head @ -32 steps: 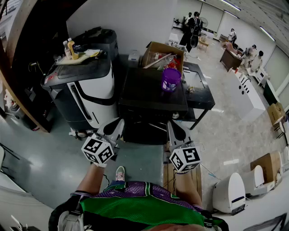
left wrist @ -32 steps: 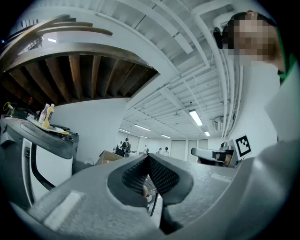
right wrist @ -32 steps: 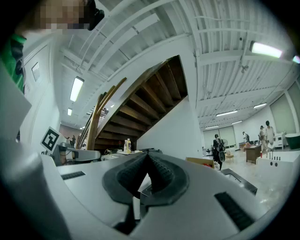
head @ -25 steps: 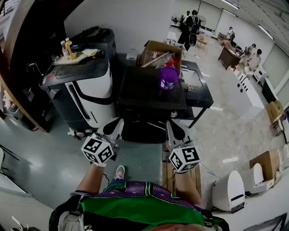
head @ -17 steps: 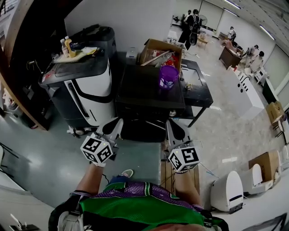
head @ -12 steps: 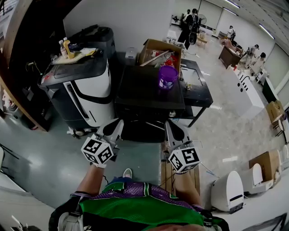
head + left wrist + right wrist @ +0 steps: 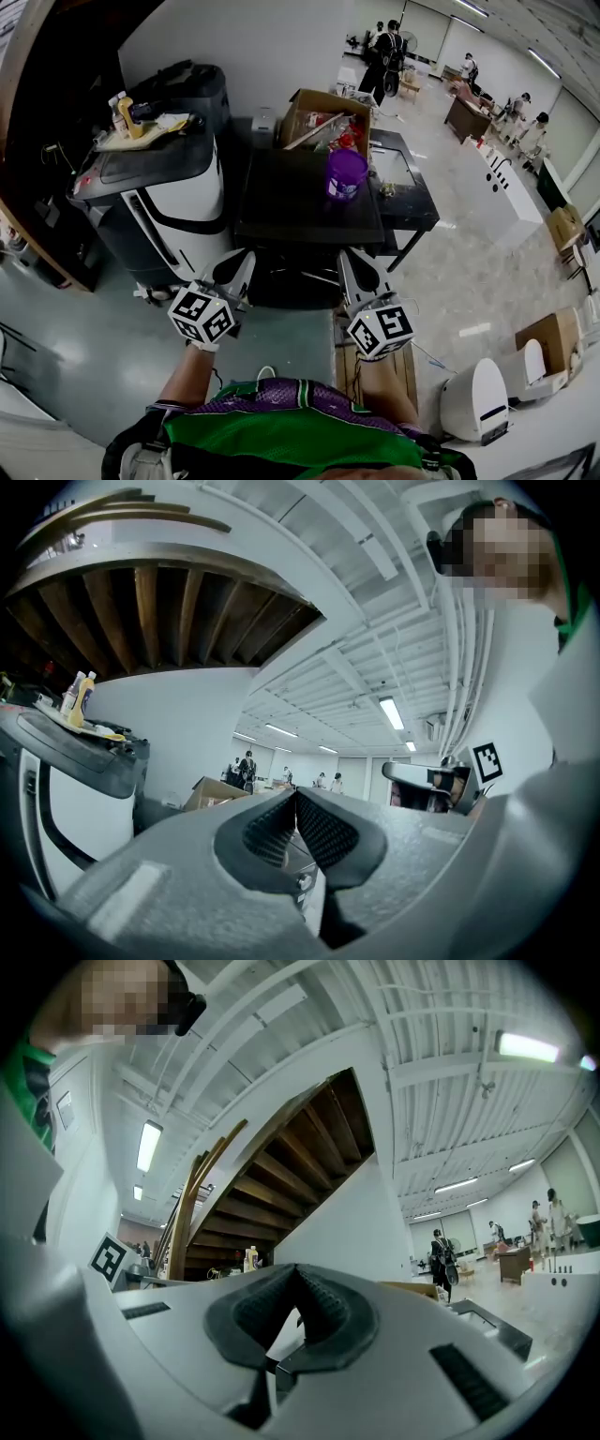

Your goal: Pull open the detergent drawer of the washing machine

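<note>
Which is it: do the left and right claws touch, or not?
Apart. The head view shows the left claw and right claw side by side, a wide gap between.

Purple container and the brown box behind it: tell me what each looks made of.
Purple container: probably plastic, judging by its even, saturated colour and slight sheen. It is too small in the head view to be sure.
Brown box: cardboard, a matte tan with its flaps open and folded outward.
</note>
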`<move>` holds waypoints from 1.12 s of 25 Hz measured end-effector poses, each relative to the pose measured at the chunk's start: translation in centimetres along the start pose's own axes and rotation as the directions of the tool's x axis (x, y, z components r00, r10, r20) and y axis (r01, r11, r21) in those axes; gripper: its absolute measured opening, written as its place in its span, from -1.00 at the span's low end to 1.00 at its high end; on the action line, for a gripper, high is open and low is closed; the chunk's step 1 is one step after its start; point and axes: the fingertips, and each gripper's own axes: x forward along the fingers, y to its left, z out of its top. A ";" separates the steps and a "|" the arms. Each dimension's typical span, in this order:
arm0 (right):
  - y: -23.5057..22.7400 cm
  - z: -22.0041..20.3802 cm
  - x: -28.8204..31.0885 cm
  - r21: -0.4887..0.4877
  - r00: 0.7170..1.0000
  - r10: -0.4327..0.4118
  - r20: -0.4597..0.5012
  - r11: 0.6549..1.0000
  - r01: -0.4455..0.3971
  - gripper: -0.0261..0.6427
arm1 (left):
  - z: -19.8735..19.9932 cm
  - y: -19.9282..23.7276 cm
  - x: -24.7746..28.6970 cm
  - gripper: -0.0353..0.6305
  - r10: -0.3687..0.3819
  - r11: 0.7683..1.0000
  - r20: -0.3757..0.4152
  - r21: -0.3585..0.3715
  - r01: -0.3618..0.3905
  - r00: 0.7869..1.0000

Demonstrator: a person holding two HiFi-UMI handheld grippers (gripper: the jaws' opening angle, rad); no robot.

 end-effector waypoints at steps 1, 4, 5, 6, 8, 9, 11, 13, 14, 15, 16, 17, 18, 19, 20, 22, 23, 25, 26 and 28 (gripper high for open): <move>0.0 -0.1 0.8 -0.003 1.000 0.003 0.003 1.000 -0.003 -0.92 | 0.1 0.7 0.4 -0.84 -0.004 1.000 0.001 0.001 0.004 1.000; 0.0 -0.4 3.2 -0.009 1.000 -0.002 0.007 1.000 0.002 -0.92 | 0.5 3.0 1.8 -0.84 -0.020 1.000 0.002 0.002 0.020 1.000; -0.1 -0.6 3.9 -0.006 1.000 -0.009 0.005 1.000 0.009 -0.92 | 0.5 3.6 2.2 -0.84 -0.026 1.000 0.002 -0.001 0.026 1.000; -0.1 -0.9 4.5 -0.004 1.000 -0.015 0.002 1.000 0.015 -0.92 | 0.4 4.3 2.6 -0.84 -0.033 0.999 0.001 -0.007 0.033 0.999; -0.1 -1.3 5.7 -0.006 1.000 -0.024 -0.005 1.000 0.024 -0.92 | 0.2 5.3 3.3 -0.84 -0.050 0.999 -0.004 -0.019 0.050 0.999; -0.1 -1.5 6.1 -0.010 1.000 -0.028 -0.010 1.000 0.028 -0.92 | 0.0 5.8 3.5 -0.84 -0.060 0.998 -0.007 -0.024 0.060 0.998; 0.0 -1.8 7.0 -0.014 0.999 -0.035 -0.020 0.999 0.035 -0.92 | -0.3 6.5 4.1 -0.84 -0.079 0.996 -0.012 -0.033 0.078 0.997; 0.0 -2.4 7.7 -0.015 0.999 -0.034 -0.034 0.999 0.034 -0.92 | -0.5 7.2 4.5 -0.84 -0.086 0.996 -0.011 -0.040 0.085 0.996; 0.0 -2.6 8.1 -0.016 0.999 -0.033 -0.042 0.999 0.033 -0.92 | -0.6 7.6 4.6 -0.83 -0.085 0.995 -0.008 -0.046 0.084 0.996; 0.0 -2.9 8.5 -0.018 0.998 -0.032 -0.047 0.999 0.031 -0.92 | -0.7 8.0 4.8 -0.83 -0.083 0.995 -0.005 -0.051 0.083 0.997; 0.0 -3.0 8.8 -0.019 0.998 -0.029 -0.049 0.999 0.028 -0.92 | -0.7 8.3 4.9 -0.79 -0.083 0.995 -0.002 -0.056 0.083 0.997; -0.1 -3.0 9.1 -0.021 0.999 -0.024 -0.048 1.000 0.023 -0.92 | -0.7 8.6 5.0 -0.72 -0.084 0.995 0.000 -0.059 0.084 0.996; -0.1 -3.1 9.4 -0.024 0.999 -0.020 -0.047 1.000 0.019 -0.92 | -0.8 8.9 5.2 -0.63 -0.087 0.994 0.002 -0.064 0.087 0.996; -0.1 -3.1 9.7 -0.024 0.999 -0.017 -0.048 1.000 0.016 -0.92 | -0.9 9.1 5.3 -0.54 -0.091 0.993 0.004 -0.071 0.091 0.996; -0.2 -3.2 9.8 -0.024 0.999 -0.014 -0.049 1.000 0.013 -0.92 | -1.0 9.2 5.5 -0.48 -0.096 0.992 0.006 -0.082 0.096 0.995; -0.6 -3.4 10.2 -0.025 0.998 -0.010 -0.055 1.000 0.009 -0.92 | -1.3 9.4 5.9 -0.35 -0.113 0.986 0.013 -0.124 0.113 0.994; -0.8 -3.4 10.3 -0.026 0.998 -0.011 -0.058 1.000 0.010 -0.92 | -1.4 9.4 6.2 -0.28 -0.124 0.980 0.019 -0.156 0.125 0.992; -1.3 -3.3 10.6 -0.025 0.998 -0.012 -0.057 1.000 0.011 -0.92 | -1.8 9.5 6.8 -0.18 -0.142 0.966 0.028 -0.215 0.145 0.989; -1.5 -3.2 10.7 -0.023 0.998 -0.013 -0.056 1.000 0.012 -0.92 | -2.0 9.6 7.0 -0.14 -0.148 0.961 0.027 -0.232 0.150 0.989; -1.8 -3.5 11.0 -0.017 0.998 -0.014 -0.057 1.000 0.013 -0.92 | -2.8 9.8 7.4 -0.10 -0.155 0.956 0.018 -0.249 0.155 0.988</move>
